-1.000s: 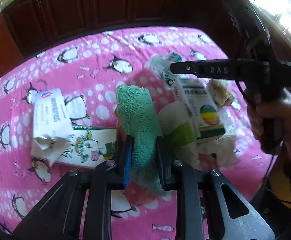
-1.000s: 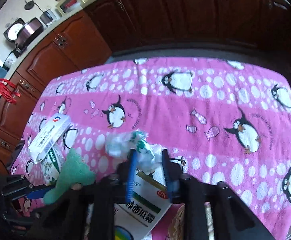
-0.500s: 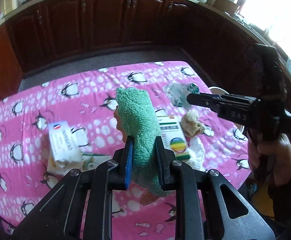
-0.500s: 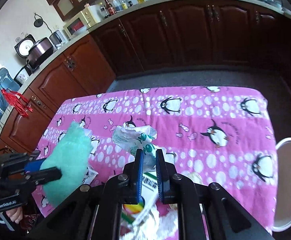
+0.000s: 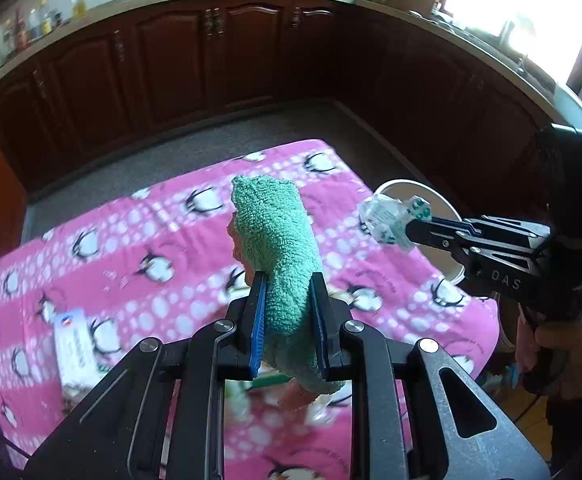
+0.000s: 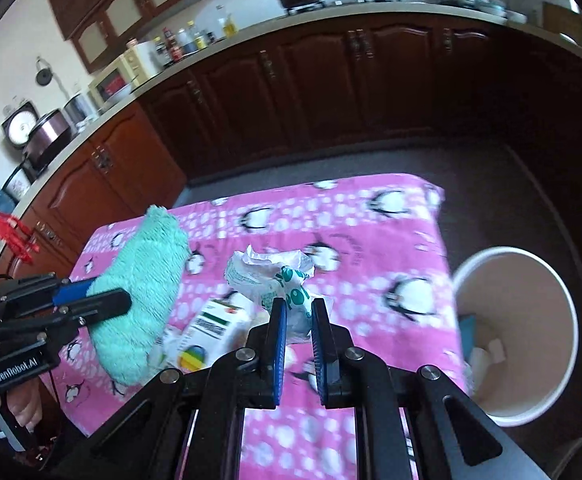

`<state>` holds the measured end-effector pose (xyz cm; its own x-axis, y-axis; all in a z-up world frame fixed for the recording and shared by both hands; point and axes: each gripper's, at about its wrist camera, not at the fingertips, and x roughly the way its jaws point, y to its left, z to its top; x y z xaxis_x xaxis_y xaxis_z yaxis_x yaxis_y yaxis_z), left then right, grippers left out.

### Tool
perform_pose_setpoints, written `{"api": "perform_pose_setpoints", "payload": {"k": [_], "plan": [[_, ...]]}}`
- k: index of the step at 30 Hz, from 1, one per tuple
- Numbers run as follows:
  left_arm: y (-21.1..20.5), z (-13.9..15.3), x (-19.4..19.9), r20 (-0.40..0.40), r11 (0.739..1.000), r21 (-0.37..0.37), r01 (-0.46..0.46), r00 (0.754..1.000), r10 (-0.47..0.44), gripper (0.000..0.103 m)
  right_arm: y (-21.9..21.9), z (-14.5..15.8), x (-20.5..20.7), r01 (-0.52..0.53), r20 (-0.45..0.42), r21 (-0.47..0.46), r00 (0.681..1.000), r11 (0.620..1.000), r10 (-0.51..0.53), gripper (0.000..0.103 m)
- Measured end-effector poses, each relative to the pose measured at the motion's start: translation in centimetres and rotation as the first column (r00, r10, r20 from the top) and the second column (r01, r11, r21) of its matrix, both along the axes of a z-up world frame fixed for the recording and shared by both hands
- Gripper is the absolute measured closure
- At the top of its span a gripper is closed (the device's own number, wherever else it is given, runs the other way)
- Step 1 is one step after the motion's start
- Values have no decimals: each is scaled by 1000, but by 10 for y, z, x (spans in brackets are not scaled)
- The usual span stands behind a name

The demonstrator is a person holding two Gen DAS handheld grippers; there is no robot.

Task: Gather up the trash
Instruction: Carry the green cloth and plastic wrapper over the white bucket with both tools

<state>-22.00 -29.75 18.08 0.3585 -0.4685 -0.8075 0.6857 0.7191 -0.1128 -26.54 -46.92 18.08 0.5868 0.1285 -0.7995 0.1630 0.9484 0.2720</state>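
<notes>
Left gripper [image 5: 287,312] clamped on a green terry cloth [image 5: 279,240], raised above the pink penguin tablecloth [image 5: 131,248]. Right gripper [image 6: 298,320] pinched on a crumpled white-and-green wrapper [image 6: 275,272], held up near the table's edge, beside the white trash bin [image 6: 519,316]. Below on the cloth: a medicine box [image 6: 211,328] and a white carton [image 5: 75,348].

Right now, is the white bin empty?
No. The white bin already holds some scraps, blue and white, at its bottom beside the table.
</notes>
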Motion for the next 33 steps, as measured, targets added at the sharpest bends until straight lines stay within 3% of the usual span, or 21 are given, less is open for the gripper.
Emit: {"api": "perform_pose_setpoints", "payload": {"k": [10,20,33], "plan": [[-85,-1,-11,1,994,-13,113,994,-113,85,-86,-7,-51,199,-37,-51,979,979,-201,92],[-169,-30,-18,-82,978,-52,200,976,-203,85,-151,-41,-88,347,-126,-80,926,934,-355,92],[-223,-84,-12,-156,985,-56,164,973,-171,85,-179,-87,-97,407,-228,-92,880,909,-417,92]]}}
